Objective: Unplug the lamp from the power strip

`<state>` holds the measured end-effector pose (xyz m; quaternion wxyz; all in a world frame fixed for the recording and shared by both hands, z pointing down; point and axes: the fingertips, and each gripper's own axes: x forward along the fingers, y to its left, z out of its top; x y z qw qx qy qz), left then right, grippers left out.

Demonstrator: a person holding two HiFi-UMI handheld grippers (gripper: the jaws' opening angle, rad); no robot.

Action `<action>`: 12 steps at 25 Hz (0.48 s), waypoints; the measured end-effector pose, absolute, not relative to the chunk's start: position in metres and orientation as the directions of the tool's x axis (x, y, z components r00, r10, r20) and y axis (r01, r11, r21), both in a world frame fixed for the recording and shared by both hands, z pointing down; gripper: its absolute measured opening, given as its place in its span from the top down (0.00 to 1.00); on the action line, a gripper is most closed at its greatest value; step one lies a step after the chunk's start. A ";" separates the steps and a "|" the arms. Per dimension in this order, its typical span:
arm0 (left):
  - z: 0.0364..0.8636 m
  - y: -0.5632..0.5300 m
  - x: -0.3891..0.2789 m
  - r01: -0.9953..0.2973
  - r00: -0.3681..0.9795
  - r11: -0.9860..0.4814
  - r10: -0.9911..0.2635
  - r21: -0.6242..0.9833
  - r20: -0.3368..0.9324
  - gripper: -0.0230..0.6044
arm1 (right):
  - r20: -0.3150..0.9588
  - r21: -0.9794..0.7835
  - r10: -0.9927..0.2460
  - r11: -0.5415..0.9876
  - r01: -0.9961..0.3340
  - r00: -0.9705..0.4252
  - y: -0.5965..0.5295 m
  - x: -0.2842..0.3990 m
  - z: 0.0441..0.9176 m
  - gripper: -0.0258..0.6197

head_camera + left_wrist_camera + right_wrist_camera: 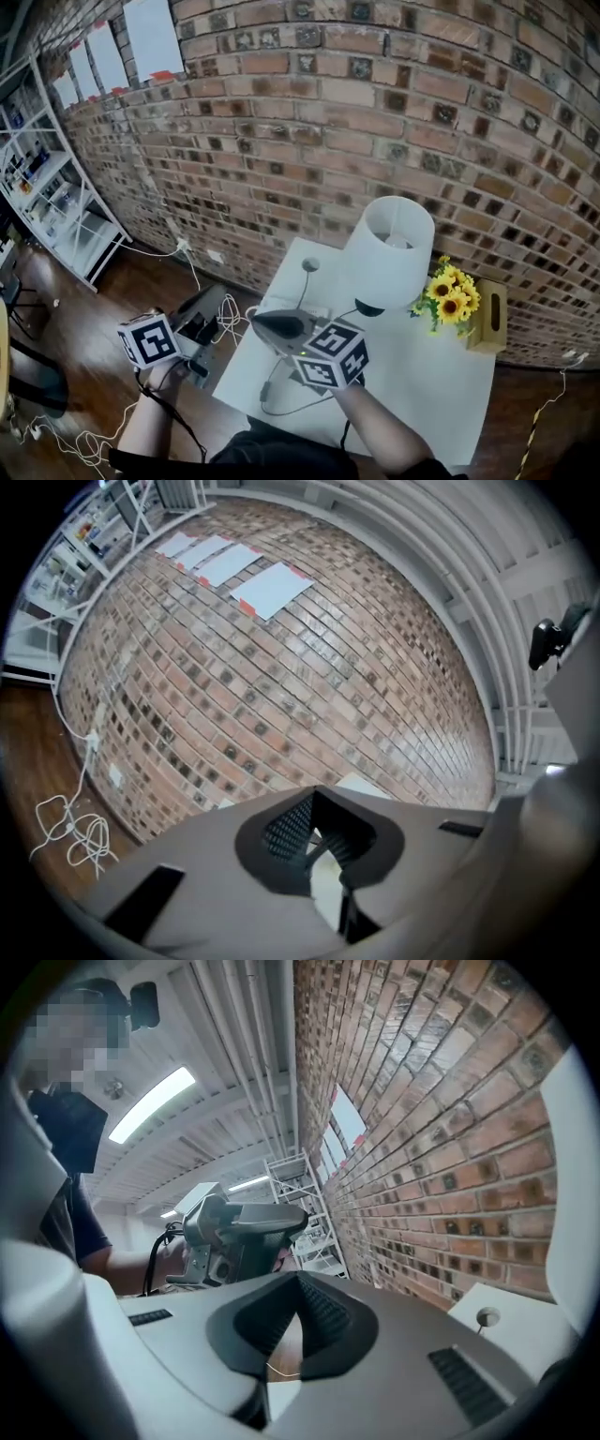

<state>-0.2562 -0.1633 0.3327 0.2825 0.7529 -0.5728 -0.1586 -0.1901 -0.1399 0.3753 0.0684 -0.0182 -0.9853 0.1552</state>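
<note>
One lamp (389, 248) on the white worktop (441, 394): tall white drum shade, open at the top, over a small black base (368, 307). Stands at the far middle of the worktop, close to the brick wall (375, 103). One thin dark cord (265, 398) looped on the worktop's near left part.

Two grippers raised in front of it. Right gripper (264, 324) over the worktop's left half, just left of the black base, pressed together at the tips with nothing pinched. Left gripper (317, 808) off the worktop's left edge, above the wooden floor (112, 291), likewise pressed together and empty.

One bunch of yellow sunflowers (450, 289) right of the lamp, beside one light wooden box (489, 317) at the worktop's far right. One small round knob on a thin stalk (308, 266) at the far left of the worktop. Four white sheets of paper (275, 588) taped high on the wall. One white shelf rack (56, 202) far left. Loose white cables (70, 832) on the floor at the foot of the wall.
</note>
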 end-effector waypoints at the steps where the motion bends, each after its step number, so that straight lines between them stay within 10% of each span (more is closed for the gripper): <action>1: 0.332 -0.155 -0.265 -0.771 0.271 -0.165 -0.959 0.615 0.083 0.94 | 0.127 -0.305 0.077 0.952 0.035 -0.989 -0.133 -0.196 0.372 0.96; 12: 0.297 -0.087 -0.320 -0.864 0.205 -0.156 -0.978 0.479 0.051 0.94 | 0.113 -0.227 0.117 0.970 0.090 -0.987 -0.082 -0.252 0.327 0.96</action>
